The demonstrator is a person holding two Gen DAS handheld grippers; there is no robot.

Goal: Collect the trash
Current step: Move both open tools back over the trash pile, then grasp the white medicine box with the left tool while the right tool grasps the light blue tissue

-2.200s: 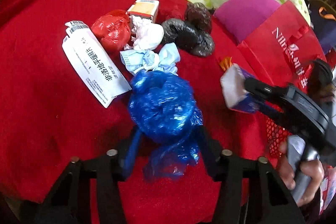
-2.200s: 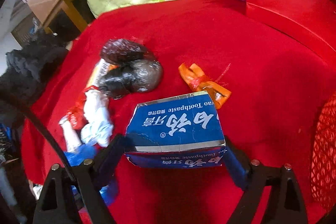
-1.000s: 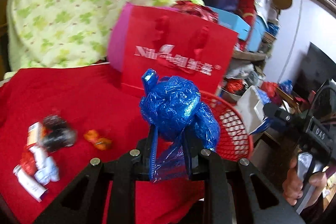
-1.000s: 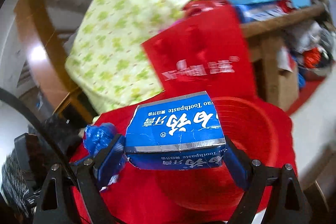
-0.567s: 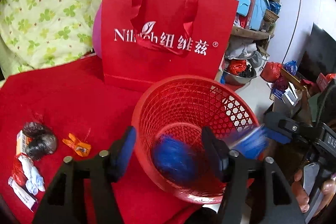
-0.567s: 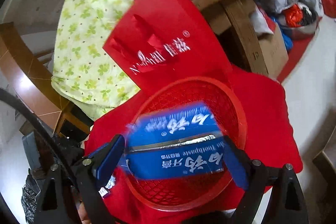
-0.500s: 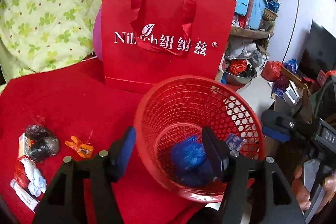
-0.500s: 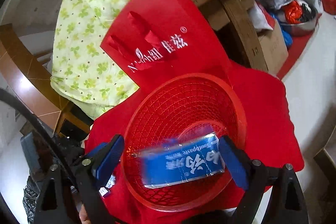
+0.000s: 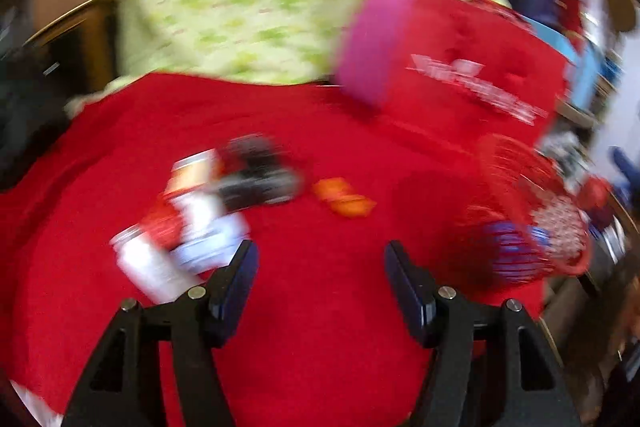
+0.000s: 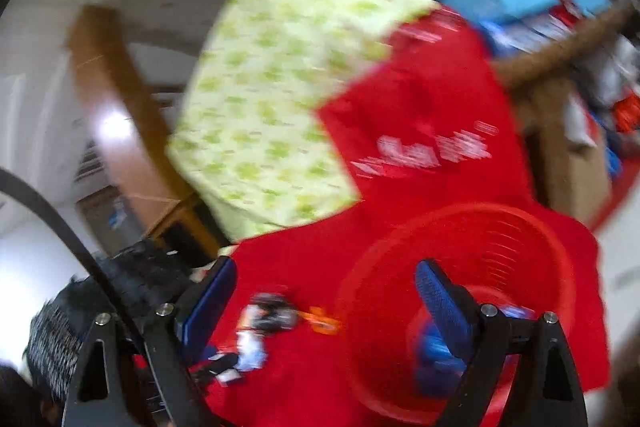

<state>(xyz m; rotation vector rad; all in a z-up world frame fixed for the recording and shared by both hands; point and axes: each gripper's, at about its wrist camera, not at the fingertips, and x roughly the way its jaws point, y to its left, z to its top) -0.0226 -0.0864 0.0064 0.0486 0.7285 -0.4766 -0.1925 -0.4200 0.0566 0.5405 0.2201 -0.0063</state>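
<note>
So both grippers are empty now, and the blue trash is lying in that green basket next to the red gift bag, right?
Nearly. The basket is red, not green, as the right wrist view shows. Both the left gripper and the right gripper are open and empty, and the blue trash lies in the basket beside the red gift bag.

Each claw (image 9: 322,277) (image 10: 326,293): black frame, silver screws, blue pads.

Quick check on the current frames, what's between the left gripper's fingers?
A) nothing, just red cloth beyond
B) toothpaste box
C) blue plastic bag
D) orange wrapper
A: the left gripper stands open with only the red cloth showing between its fingers; the orange wrapper lies farther off on the cloth, and blue trash already sits in the red basket.
</note>
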